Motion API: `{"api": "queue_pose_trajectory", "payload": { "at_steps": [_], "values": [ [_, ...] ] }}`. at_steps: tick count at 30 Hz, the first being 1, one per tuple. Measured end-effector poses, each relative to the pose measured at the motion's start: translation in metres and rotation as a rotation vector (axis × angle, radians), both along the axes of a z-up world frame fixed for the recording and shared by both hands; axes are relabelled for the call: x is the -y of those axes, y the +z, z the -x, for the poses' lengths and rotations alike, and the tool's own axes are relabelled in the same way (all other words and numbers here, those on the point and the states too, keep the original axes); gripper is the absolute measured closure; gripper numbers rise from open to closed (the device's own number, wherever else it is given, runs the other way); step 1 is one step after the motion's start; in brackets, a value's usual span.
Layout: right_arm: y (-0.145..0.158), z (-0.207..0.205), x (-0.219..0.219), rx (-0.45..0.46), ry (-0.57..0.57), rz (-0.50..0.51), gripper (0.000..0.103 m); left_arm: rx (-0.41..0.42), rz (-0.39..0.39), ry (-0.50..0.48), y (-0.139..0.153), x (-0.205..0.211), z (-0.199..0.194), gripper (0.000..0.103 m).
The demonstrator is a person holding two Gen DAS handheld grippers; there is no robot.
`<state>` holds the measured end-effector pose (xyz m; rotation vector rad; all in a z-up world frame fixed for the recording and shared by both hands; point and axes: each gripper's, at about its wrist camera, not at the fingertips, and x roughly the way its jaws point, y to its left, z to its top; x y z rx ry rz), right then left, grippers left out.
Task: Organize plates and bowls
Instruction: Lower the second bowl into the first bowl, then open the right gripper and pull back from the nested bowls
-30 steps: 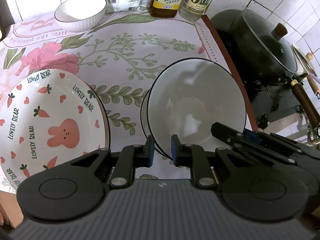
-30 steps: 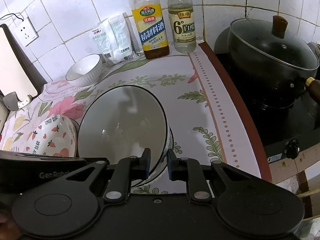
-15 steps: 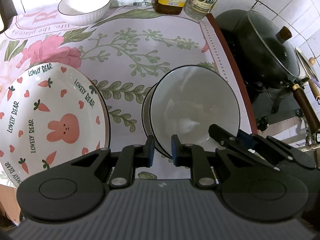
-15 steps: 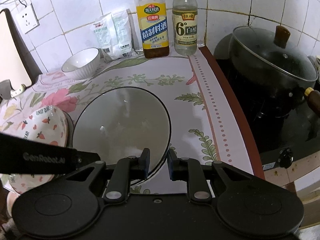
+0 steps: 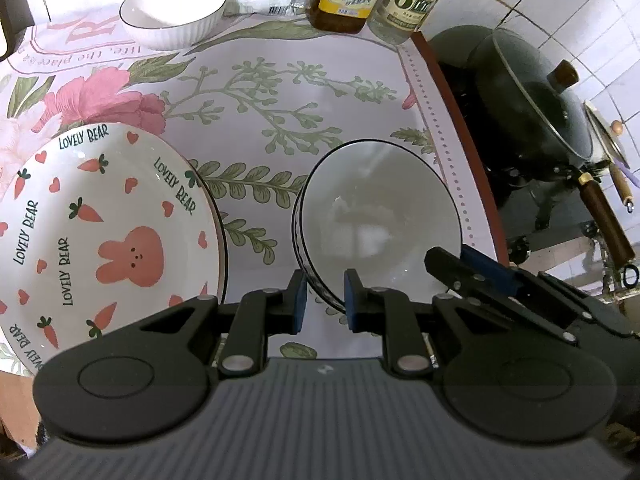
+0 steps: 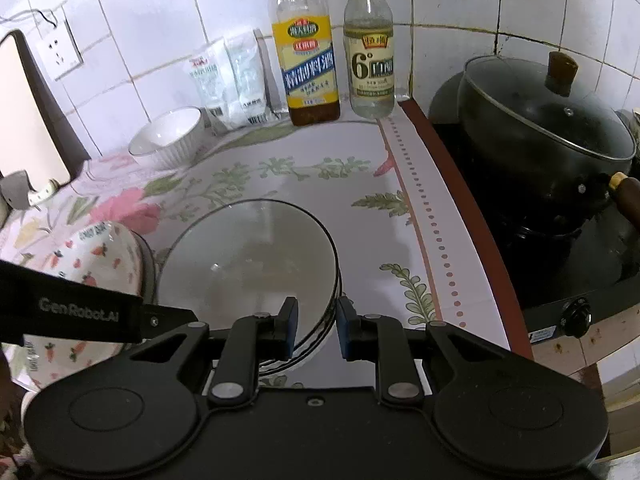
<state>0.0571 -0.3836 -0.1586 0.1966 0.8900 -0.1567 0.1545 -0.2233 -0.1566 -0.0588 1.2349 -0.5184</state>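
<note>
A wide white bowl with a dark rim [image 5: 380, 220] [image 6: 248, 264] sits nested in a like bowl, whose rim [image 5: 296, 232] shows just below it on the flowered mat. My left gripper [image 5: 325, 304] is shut on the near rim. My right gripper [image 6: 318, 326] straddles the same rim from the other side, jaws slightly apart with a gap beside the rim; one of its fingers [image 5: 460, 268] shows in the left wrist view. A rabbit-and-carrot plate [image 5: 100, 220] [image 6: 100, 256] lies to the left. A small ribbed white bowl [image 5: 172, 12] [image 6: 168, 136] stands by the back wall.
Two bottles [image 6: 308, 68] [image 6: 370, 64] and white packets [image 6: 228, 80] line the tiled wall. A lidded black pot [image 6: 540, 120] sits on the stove right of the counter's brown edge [image 6: 480, 240]. A board [image 6: 28, 112] leans at far left.
The held bowl has come down from a tilt and settled into the bowl beneath it. The right gripper's jaws have widened a little. The left gripper keeps its grip.
</note>
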Motion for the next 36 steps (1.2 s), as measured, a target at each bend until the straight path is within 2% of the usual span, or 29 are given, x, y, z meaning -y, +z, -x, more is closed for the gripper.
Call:
{"api": "queue_pose_trajectory", "payload": {
  "at_steps": [11, 14, 20, 27, 31, 36],
  "values": [
    [0.044, 0.022, -0.009, 0.059, 0.043, -0.057, 0.076, 0.051, 0.070, -0.053, 0.030, -0.027, 0.012, 0.086],
    [0.050, 0.023, -0.017, 0.040, 0.070, -0.034, 0.073, 0.065, 0.095, -0.051, 0.042, -0.037, 0.012, 0.086],
    [0.060, 0.026, -0.024, 0.055, 0.082, -0.062, 0.067, 0.129, 0.126, -0.061, 0.069, -0.056, 0.012, 0.085],
    [0.078, 0.018, -0.041, 0.046, 0.147, -0.064, 0.057, 0.183, 0.090, -0.050, 0.081, -0.075, -0.008, 0.083],
    [0.085, 0.008, -0.053, 0.069, 0.190, -0.072, 0.045, 0.251, 0.068, -0.028, 0.082, -0.084, -0.024, 0.083],
    [0.074, -0.015, -0.064, 0.092, 0.191, -0.125, 0.045, 0.282, 0.059, -0.009, 0.071, -0.096, -0.050, 0.081]
  ]
}}
